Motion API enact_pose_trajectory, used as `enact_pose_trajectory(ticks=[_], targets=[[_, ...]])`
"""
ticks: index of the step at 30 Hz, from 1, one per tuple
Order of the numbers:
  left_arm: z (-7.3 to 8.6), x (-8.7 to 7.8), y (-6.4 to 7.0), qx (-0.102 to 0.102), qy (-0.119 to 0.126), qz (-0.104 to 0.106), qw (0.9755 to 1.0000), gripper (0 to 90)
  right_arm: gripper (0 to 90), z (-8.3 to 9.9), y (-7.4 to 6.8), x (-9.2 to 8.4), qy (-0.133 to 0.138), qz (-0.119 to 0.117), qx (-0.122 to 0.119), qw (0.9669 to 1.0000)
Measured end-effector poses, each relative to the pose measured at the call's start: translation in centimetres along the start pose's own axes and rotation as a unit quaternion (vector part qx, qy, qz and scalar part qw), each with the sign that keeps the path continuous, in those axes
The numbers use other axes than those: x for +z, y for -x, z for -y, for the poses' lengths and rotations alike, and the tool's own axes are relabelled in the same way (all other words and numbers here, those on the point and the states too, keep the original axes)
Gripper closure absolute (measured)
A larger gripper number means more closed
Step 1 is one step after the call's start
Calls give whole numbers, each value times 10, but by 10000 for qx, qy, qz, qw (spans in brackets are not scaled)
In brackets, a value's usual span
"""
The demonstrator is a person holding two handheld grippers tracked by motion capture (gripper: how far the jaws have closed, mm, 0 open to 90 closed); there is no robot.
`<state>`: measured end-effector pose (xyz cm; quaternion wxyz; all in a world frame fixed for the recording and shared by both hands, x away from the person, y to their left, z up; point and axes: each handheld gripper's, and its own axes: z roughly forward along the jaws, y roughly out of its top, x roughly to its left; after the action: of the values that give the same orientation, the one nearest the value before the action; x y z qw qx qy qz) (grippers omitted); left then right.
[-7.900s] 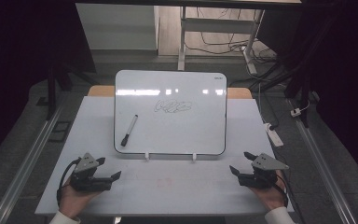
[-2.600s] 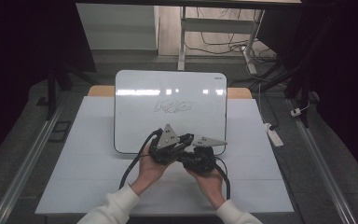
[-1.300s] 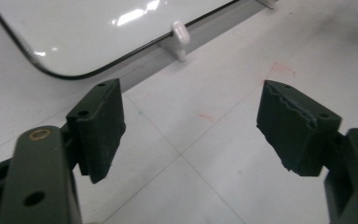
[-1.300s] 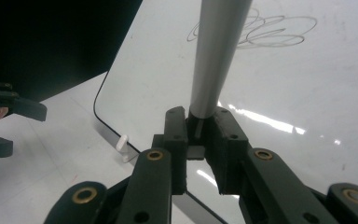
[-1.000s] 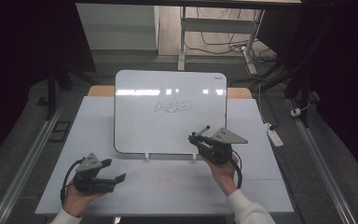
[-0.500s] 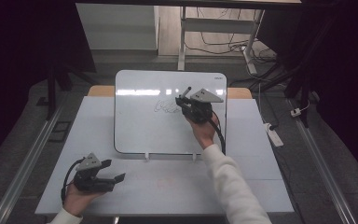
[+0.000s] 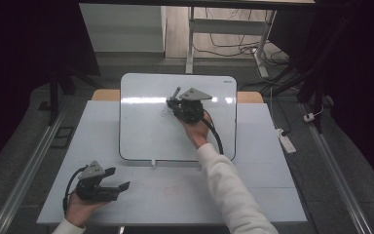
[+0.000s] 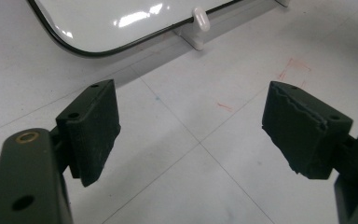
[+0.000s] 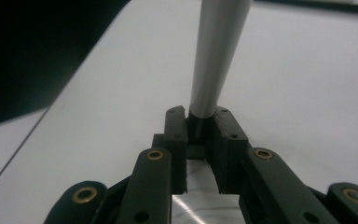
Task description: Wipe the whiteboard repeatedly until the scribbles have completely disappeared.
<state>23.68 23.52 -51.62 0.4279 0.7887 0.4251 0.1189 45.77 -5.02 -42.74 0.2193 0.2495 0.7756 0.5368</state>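
A whiteboard (image 7: 141, 136) lies tilted on the white table, with a small dark scribble (image 7: 165, 113) near its middle. My right gripper (image 7: 174, 103) hovers over the board just right of the scribble, shut on a marker (image 7: 176, 92) whose end sticks up and away. In the right gripper view the marker's grey barrel (image 9: 216, 51) rises from between the closed jaws of the right gripper (image 9: 200, 119), above the white board surface. My left gripper (image 7: 118, 178) rests near the table's front left, open with nothing between its pads (image 8: 93, 130); past them lies the whiteboard's near edge (image 8: 121, 18).
A white clip (image 8: 200, 18) props the board's front edge. Faint red marks (image 7: 173, 190) stain the table in front of the board. A white power strip (image 7: 285, 140) lies off the table's right side. Metal rails run along both sides of the table.
My right gripper has carried the marker from the board's lower right up and left to a spot beside the scribble. The left gripper has stayed at the front left, open.
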Motion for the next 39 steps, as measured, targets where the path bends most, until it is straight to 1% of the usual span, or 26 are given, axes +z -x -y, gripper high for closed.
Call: enact_pose_trajectory(ticks=[2,3,5,7,8,9,11,12,14,16,18,19,20,22,23,24,25,27,28,29,32,33,34,37,38,39], targets=[[0,0,0,-1,-3,-2,10000,195,776,-1,-8,1,-138,26,-482,9987],[0,0,0,-2,-7,-4,10000,196,776,-4,-5,1,-88,127,-470,9988],[0,1,0,-2,-12,1,10000,196,776,-8,6,-2,104,345,-62,9993],[0,0,1,5,-5,-6,10000,196,776,-7,8,0,193,279,182,9993],[0,0,0,3,3,3,10000,196,776,-5,2,3,102,96,156,9998],[0,0,0,0,3,13,10000,196,776,-1,-6,6,-17,-107,-24,9999],[0,0,0,-4,2,-2,10000,196,776,1,-15,8,-142,-99,-447,9989],[0,0,-1,-10,-7,-5,10000,196,776,-1,-11,7,-83,-19,-372,9993],[1,1,-1,-30,-8,11,10000,196,776,-5,0,2,129,303,29,9995],[0,0,-1,-19,-3,18,10000,196,776,-2,-3,2,99,174,136,9997],[0,0,-1,-14,19,9,10000,196,776,6,-22,7,-217,-179,-403,9988],[0,0,-1,-24,11,12,10000,196,776,8,-26,7,-248,-180,-564,9979],[0,0,-1,-24,11,12,10000,196,776,7,-23,6,-223,-161,-529,9982],[1,0,-1,-37,1,14,10000,196,776,4,-9,0,47,159,-56,9998],[1,0,-1,-30,10,14,10000,196,776,4,-4,-2,120,188,136,9997],[1,0,-1,-30,10,14,10000,196,776,5,-4,-2,132,155,177,9996],[0,0,0,-13,31,20,10000,196,775,7,-11,0,9,39,68,10000],[0,0,-1,-12,19,23,10000,196,776,12,-26,4,-252,-246,-331,9988],[0,1,-1,-29,-1,24,10000,196,776,13,-28,4,-291,-252,-454,9982],[0,1,-1,-33,5,34,10000,197,776,11,-24,3,-256,-209,-408,9986],[0,1,-1,-33,15,36,10000,197,776,5,-1,-5,105,253,119,9996],[0,1,-1,-30,19,35,10000,197,776,5,-1,-5,122,249,181,9995],[0,1,-1,-27,21,35,10000,196,776,6,-6,-4,54,218,106,9997],[0,1,-2,-41,7,41,10000,197,776,15,-29,2,-352,-259,-393,9983],[0,1,-2,-54,11,36,10000,197,776,16,-29,1,-373,-264,-495,9977],[0,1,-2,-61,16,39,10000,197,776,14,-24,-1,-336,-233,-456,9981]])
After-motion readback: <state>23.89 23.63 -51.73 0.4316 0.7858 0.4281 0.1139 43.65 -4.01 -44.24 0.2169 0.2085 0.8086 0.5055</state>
